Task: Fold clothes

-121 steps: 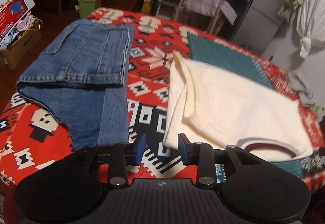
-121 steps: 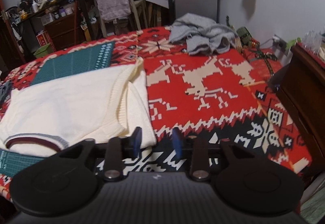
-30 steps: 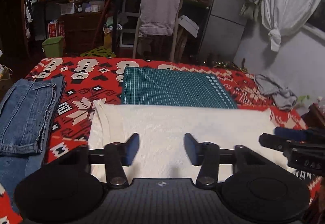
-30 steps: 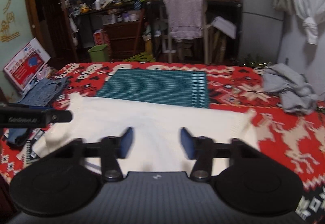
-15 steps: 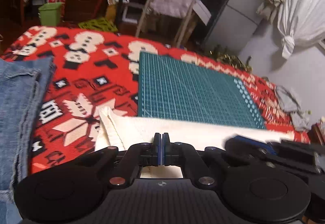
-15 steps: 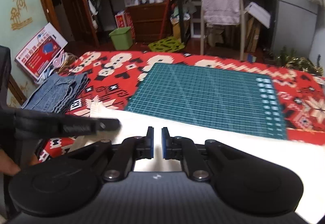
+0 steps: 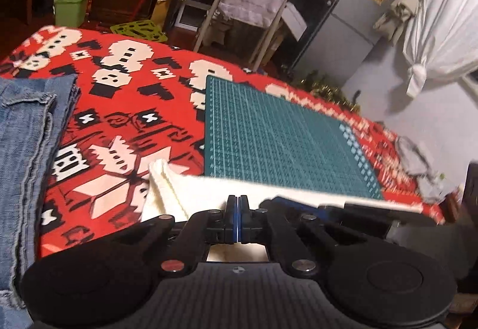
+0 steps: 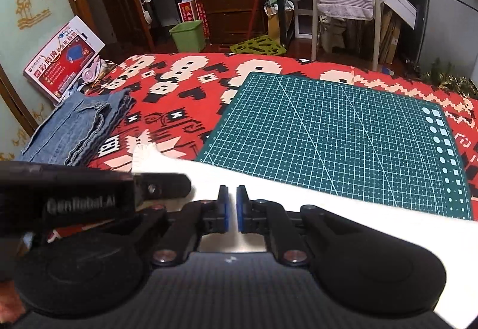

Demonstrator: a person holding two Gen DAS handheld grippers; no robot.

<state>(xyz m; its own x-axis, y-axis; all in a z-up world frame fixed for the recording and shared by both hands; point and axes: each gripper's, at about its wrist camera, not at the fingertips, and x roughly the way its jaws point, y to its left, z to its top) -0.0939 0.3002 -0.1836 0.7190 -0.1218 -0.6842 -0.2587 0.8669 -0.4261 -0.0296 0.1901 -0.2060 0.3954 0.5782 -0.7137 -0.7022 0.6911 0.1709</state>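
Both grippers (image 7: 238, 220) (image 8: 232, 209) on cream sweater (image 8: 298, 209)

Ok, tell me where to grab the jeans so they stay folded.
Probably the stacked edge of the jeans facing the cutting mat, approached low from the mat side: the layers' edges all show there, so one pinch could catch the whole stack. The left tool and right tool are shut on the cream sweater, so free one first.
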